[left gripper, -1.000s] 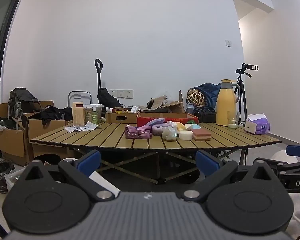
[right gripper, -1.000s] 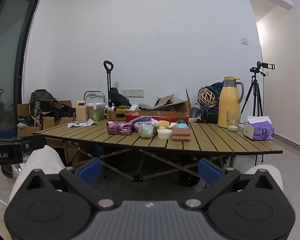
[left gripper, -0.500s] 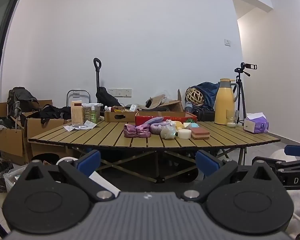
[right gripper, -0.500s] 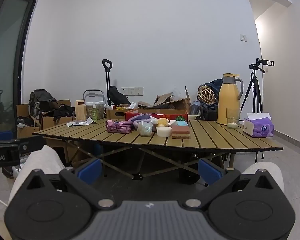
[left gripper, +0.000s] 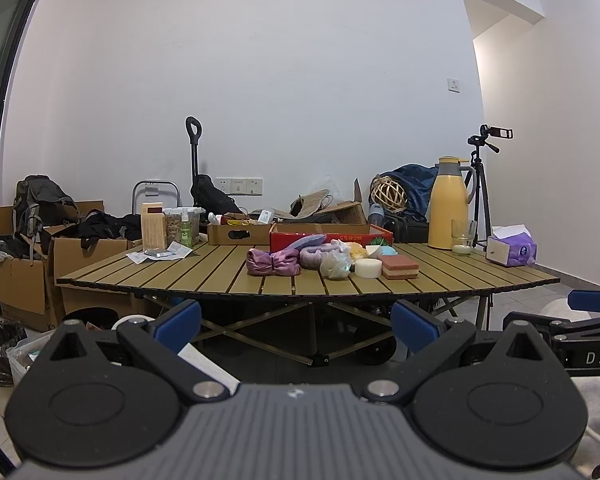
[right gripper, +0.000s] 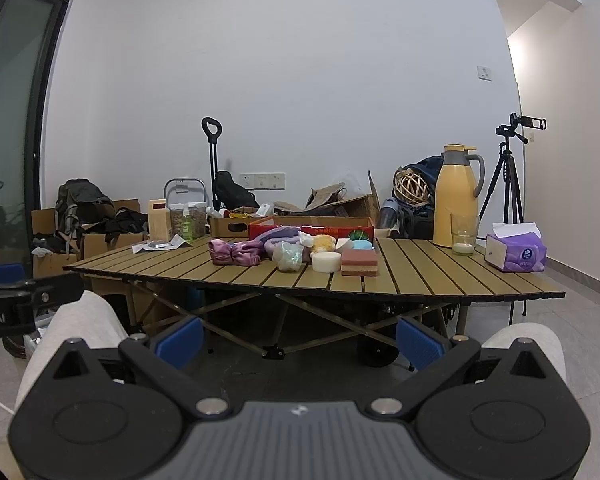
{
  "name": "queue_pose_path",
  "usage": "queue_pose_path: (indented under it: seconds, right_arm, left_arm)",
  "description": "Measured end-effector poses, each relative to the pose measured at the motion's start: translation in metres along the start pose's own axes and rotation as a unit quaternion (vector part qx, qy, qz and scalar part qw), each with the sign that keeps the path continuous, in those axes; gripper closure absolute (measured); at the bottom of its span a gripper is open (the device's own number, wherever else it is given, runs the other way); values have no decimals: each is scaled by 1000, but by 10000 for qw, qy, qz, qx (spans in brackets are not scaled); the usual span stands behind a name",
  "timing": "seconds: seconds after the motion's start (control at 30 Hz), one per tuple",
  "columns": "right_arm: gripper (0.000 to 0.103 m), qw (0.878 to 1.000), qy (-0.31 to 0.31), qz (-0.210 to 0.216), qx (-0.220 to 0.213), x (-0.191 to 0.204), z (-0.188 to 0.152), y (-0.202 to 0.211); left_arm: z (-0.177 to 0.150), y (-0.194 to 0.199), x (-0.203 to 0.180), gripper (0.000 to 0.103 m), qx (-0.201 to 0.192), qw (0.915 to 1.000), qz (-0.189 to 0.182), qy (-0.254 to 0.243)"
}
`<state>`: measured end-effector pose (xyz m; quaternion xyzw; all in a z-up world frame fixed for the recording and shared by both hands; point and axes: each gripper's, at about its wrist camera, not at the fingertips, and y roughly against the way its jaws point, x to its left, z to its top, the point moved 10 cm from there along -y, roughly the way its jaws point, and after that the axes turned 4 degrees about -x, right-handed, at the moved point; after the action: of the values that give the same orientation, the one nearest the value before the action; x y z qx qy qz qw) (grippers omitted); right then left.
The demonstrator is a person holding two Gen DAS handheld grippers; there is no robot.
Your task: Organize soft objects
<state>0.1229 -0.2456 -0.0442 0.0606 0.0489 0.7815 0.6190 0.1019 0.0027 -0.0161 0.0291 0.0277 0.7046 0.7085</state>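
A cluster of soft things lies mid-table: a pink-purple cloth bundle (left gripper: 272, 263) (right gripper: 236, 253), a clear bag (left gripper: 335, 266) (right gripper: 287, 257), a white round sponge (left gripper: 368, 268) (right gripper: 326, 262), a pink and tan layered sponge (left gripper: 399, 267) (right gripper: 359, 262), and a yellow plush (right gripper: 323, 243). A red box (left gripper: 332, 237) (right gripper: 312, 227) stands just behind them. My left gripper (left gripper: 296, 322) and right gripper (right gripper: 298, 338) are both open and empty, held low and well short of the table's near edge.
The slatted folding table (left gripper: 204, 276) (right gripper: 440, 276) also carries a yellow thermos (left gripper: 447, 214), a glass (left gripper: 463, 237), a purple tissue pack (left gripper: 510, 250), a cardboard tray (left gripper: 238, 234) and jars (left gripper: 180, 228). Cardboard boxes (left gripper: 24, 280) and bags stand at left, a tripod (right gripper: 508, 176) at right.
Both grippers have risen slightly and edged toward the table, so the tabletop sits a little lower and larger in view. Nothing on the table has moved.
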Motion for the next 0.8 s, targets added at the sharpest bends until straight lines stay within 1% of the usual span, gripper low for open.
queue_pose_path:
  seconds: [0.6, 0.67, 0.8]
  right_arm:
    - [0, 10000, -4, 11, 33, 0, -3, -4]
    - [0, 10000, -6, 12, 37, 1, -3, -3]
    - [0, 10000, -10, 26, 47, 1, -3, -3]
  left_arm:
    - [-4, 0, -7, 0, 13, 10000, 1, -8]
    - [-10, -2, -15, 0, 15, 10000, -29, -40]
    - [-13, -2, -18, 0, 19, 10000, -37, -46]
